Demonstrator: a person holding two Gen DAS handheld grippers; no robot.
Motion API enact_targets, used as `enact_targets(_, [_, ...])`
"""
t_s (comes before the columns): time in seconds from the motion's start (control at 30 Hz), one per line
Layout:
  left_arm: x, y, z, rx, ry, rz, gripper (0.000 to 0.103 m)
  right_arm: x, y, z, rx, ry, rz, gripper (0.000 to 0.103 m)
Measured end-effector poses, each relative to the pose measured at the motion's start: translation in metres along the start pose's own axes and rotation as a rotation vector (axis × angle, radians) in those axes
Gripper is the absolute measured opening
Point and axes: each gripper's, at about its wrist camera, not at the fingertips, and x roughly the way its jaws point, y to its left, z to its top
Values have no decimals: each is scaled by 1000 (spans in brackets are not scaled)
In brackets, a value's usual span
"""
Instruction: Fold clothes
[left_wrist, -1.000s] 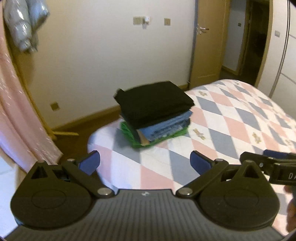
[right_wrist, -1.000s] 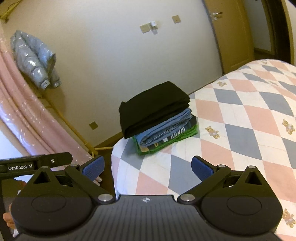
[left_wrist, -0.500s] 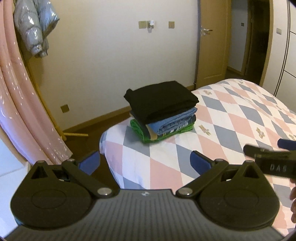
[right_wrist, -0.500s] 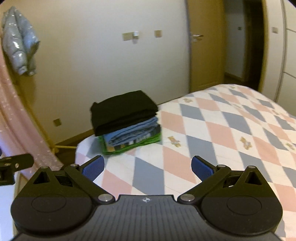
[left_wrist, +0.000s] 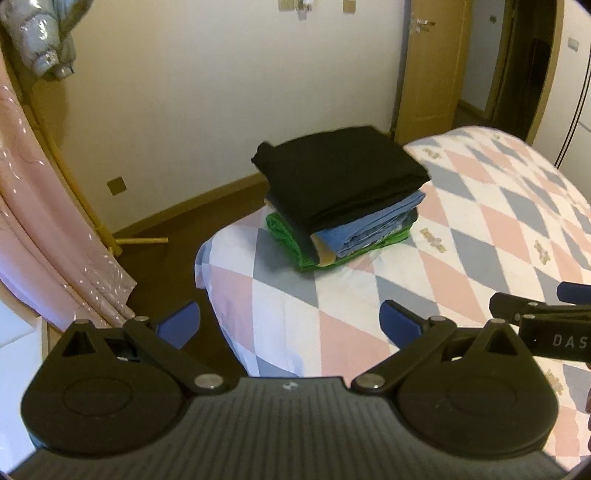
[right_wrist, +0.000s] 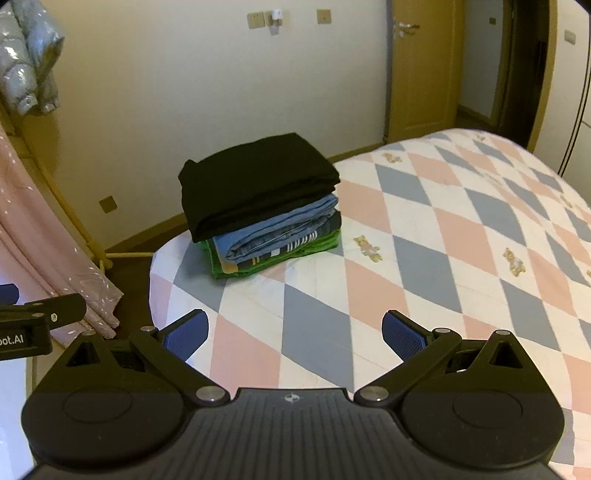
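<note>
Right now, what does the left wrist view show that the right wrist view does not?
Only the left wrist view shows the right gripper, at its right edge, and the left gripper open. Only the right wrist view shows the right gripper open, the left gripper's body at its left edge, and the striped garment in the stack. Both show the folded stack, black garment on top, on the checkered bed.

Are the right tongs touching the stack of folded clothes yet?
Apart. In the right wrist view the open right tongs hang over bare checkered bedspread, with a stretch of quilt between their blue tips and the stack of folded clothes.
</note>
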Motion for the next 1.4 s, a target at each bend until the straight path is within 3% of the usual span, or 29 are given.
enact_targets(0.37, [63,17,35,35,87,-33,102,64,14,32,68,113,-2,103])
enact_targets(0.73, [114,16,66,82,134,-75,102,103,9,59,127,155,-45,103])
enact_targets(1.4, [180,17,85,109,211,-109,102,157,7,80,169,231,-83,103])
